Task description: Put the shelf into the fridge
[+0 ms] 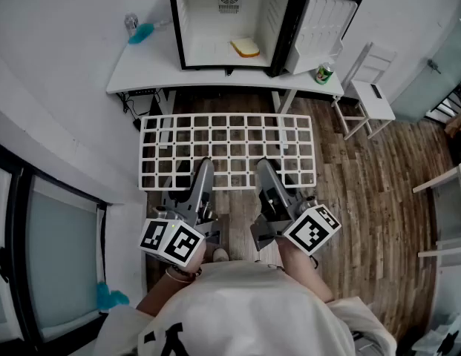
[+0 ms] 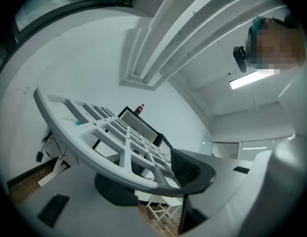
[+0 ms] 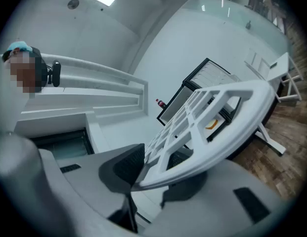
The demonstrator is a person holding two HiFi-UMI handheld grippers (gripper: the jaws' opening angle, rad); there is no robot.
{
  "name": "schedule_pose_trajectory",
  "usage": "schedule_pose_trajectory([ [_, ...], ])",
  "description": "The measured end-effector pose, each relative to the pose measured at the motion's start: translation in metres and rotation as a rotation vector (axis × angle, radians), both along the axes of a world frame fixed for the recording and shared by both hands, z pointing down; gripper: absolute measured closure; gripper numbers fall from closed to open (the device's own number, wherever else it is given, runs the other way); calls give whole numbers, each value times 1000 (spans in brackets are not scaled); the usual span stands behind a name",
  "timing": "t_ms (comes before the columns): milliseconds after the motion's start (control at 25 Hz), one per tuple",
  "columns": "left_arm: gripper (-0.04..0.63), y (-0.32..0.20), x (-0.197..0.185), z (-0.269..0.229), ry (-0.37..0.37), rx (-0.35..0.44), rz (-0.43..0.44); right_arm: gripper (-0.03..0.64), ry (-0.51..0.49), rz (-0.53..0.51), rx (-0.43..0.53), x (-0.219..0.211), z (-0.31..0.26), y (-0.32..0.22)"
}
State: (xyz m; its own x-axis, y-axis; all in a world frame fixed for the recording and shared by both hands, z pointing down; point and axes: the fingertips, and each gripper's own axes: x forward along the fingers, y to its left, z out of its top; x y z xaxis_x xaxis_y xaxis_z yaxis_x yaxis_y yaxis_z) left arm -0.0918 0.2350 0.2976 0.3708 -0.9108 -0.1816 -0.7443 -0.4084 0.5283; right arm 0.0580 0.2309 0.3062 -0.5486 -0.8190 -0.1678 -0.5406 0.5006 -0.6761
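Evidently our left gripper [image 1: 204,166] and right gripper [image 1: 263,166] each pinch the near rim of the shelf [image 1: 229,141], likely to carry it level toward the fridge [image 1: 215,28].

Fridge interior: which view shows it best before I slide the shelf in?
Head view: it looks straight into the open fridge, cavity unobstructed, with one yellowish slice on its floor. Both gripper views catch only parts of the fridge, far off behind the grid of the held shelf.

Shelf [image 1: 226,131] in frt of fridge [image 1: 197,13] — bread [image 1: 246,47] inside.
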Motion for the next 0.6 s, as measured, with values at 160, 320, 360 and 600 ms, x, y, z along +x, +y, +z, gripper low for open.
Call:
schedule_pose_trajectory([
  [160,410,-1,-3,-1,-1,6,2,500,0,3,7,-3,-1,-1],
  [320,410,-1,-7,-2,0,5,0,500,0,1,7,-7,-2,-1],
  [360,410,-1,-8,-2,0,5,0,500,0,1,7,-8,-1,-1],
  [600,410,0,-14,2,3,-1,5,500,-11,1,-7,-14,3,0],
])
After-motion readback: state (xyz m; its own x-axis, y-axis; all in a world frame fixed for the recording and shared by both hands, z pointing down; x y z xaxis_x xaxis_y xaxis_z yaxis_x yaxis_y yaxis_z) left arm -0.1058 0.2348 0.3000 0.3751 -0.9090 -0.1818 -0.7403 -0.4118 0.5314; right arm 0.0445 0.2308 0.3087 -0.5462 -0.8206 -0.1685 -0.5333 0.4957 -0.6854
